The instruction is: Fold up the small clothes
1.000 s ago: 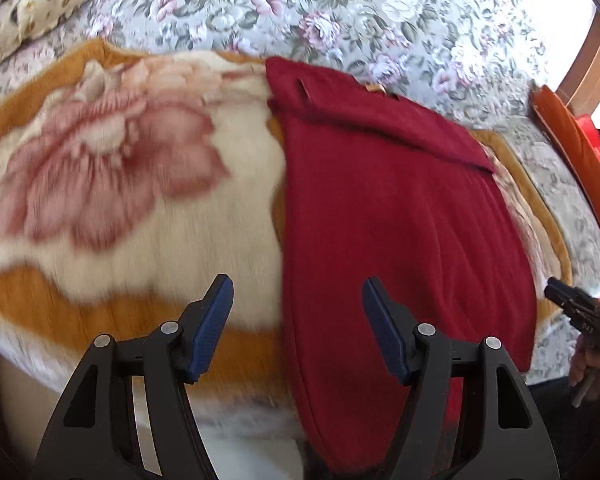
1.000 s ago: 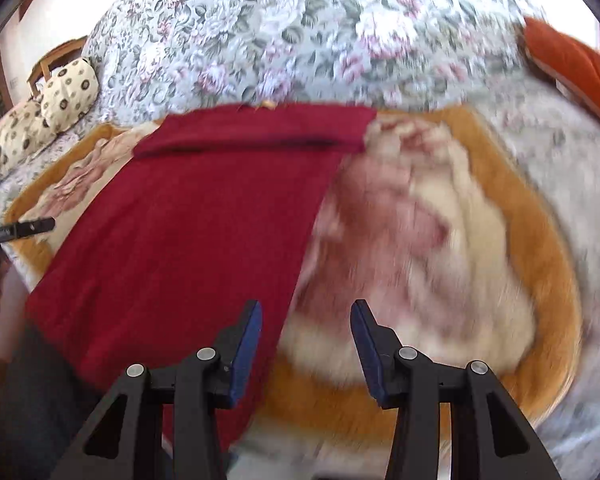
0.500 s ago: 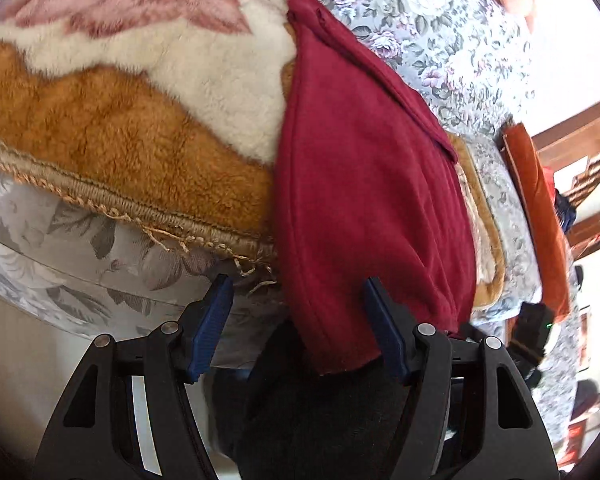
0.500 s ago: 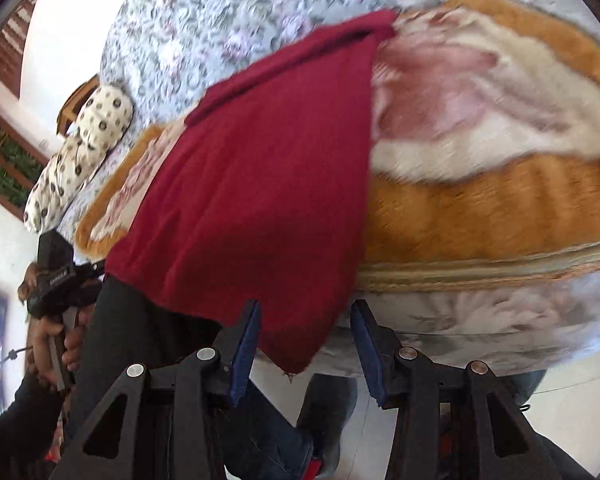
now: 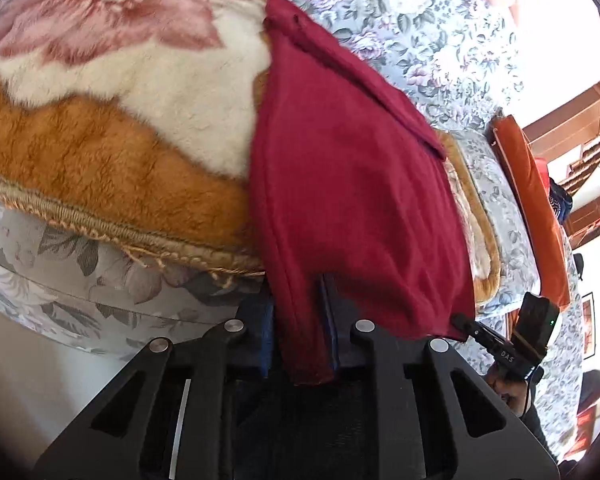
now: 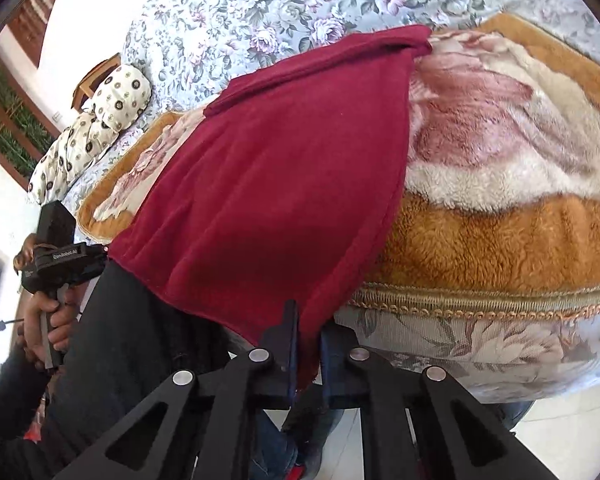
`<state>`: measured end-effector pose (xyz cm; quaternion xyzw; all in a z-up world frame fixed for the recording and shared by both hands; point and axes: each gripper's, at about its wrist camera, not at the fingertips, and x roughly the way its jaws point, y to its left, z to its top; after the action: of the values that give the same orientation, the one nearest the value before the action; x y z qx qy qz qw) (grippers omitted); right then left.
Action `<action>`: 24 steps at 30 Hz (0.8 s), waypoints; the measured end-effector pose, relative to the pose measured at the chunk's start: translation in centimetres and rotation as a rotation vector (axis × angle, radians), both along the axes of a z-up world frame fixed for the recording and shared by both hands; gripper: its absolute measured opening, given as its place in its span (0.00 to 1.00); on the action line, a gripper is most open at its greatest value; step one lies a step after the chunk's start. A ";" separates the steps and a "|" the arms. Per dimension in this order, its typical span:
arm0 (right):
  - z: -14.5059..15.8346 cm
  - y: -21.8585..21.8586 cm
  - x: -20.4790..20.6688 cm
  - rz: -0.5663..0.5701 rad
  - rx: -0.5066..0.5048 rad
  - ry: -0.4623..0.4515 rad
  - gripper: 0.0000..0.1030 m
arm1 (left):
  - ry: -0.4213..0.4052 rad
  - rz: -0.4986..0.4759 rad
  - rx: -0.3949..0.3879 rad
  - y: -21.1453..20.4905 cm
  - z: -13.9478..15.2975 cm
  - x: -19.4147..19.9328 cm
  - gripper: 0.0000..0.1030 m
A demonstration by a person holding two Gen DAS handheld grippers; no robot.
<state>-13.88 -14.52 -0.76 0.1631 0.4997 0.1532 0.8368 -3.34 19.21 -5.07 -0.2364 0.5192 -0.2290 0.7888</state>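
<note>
Gripping the near hem of the red garment (image 5: 352,184) where it is hanging off the bed (image 5: 100,276), we are clamping one corner in the left gripper (image 5: 300,336) and the other in the right gripper (image 6: 306,344). Both jaws are clenched on cloth, probably so we can lift the hem evenly and fold it toward the far end lying on the plush blanket (image 6: 500,160).

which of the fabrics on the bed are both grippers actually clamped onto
The dark red knit garment: left gripper and right gripper each pinch a bottom corner. The fluffy orange-and-cream floral blanket beneath is ungripped.
</note>
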 end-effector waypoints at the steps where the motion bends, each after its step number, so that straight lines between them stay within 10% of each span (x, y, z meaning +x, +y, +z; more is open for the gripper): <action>1: 0.3 0.1 -0.1 0.005 -0.002 -0.011 0.07 | -0.019 0.002 0.012 -0.1 0.4 -0.2 0.05; 13: 9.0 -2.2 -4.9 -0.069 0.136 -0.235 0.05 | -0.193 0.004 -0.015 2.3 6.9 -5.2 0.05; 24: 13.3 -2.4 -9.4 -0.022 0.246 -0.220 0.05 | -0.215 0.075 -0.178 3.7 10.0 -9.1 0.05</action>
<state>-23.24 -16.90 12.57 0.2520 0.3807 0.2208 0.8619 -12.44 22.89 4.95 -0.2986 0.4001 -0.2687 0.8238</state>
